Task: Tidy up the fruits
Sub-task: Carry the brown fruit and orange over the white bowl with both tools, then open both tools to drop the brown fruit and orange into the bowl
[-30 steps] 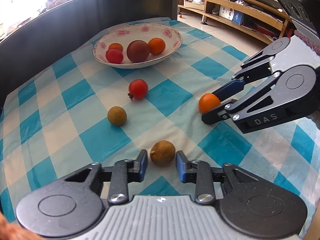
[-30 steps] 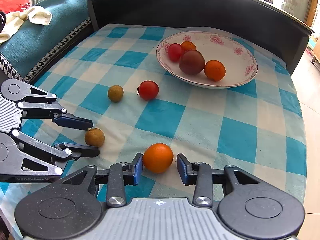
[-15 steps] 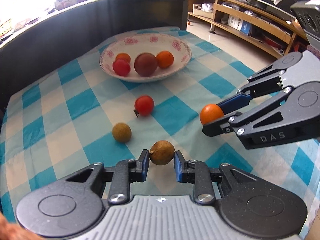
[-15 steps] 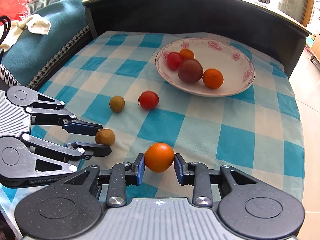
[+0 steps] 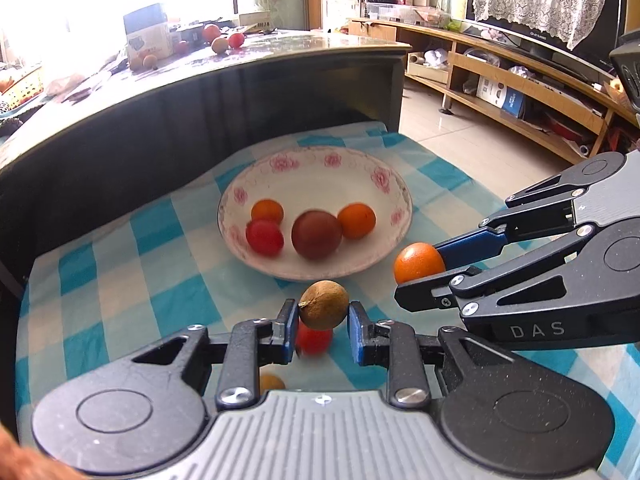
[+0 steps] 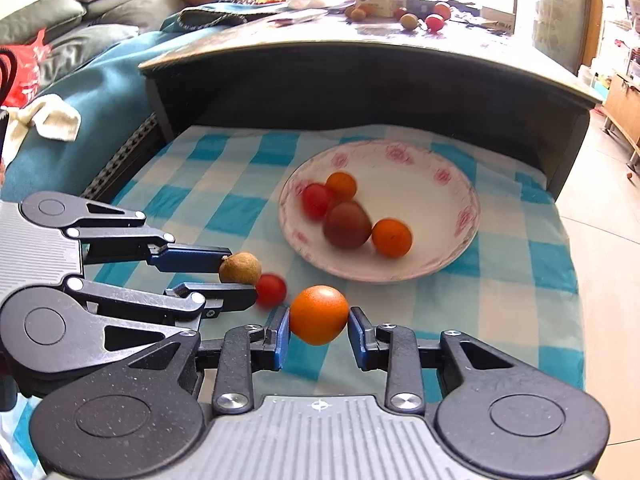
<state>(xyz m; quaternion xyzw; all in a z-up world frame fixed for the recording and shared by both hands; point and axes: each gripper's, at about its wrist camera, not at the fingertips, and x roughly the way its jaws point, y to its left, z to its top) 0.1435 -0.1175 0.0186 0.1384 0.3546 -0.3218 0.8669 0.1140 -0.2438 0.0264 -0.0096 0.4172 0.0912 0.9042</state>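
Observation:
My left gripper (image 5: 323,322) is shut on a brown longan (image 5: 323,304) and holds it above the cloth, just short of the bowl. It shows in the right wrist view (image 6: 239,276) too. My right gripper (image 6: 319,327) is shut on an orange fruit (image 6: 319,314), also lifted; it shows in the left wrist view (image 5: 419,263) at the bowl's right rim. The white flowered bowl (image 5: 384,182) (image 6: 460,204) holds two orange fruits, a red tomato and a dark plum. A red tomato (image 5: 314,340) (image 6: 271,289) and a second longan (image 5: 272,382) lie on the cloth below my left gripper.
The blue-and-white checked cloth (image 5: 120,280) covers a low table. A dark raised ledge (image 5: 160,120) runs behind the bowl, with more fruit and a box on top. A teal blanket (image 6: 92,100) lies to the left, floor and shelves to the right.
Both grippers have lifted their fruit off the cloth and moved forward toward the bowl. The tomato and second longan stay on the cloth, now beneath my left gripper.

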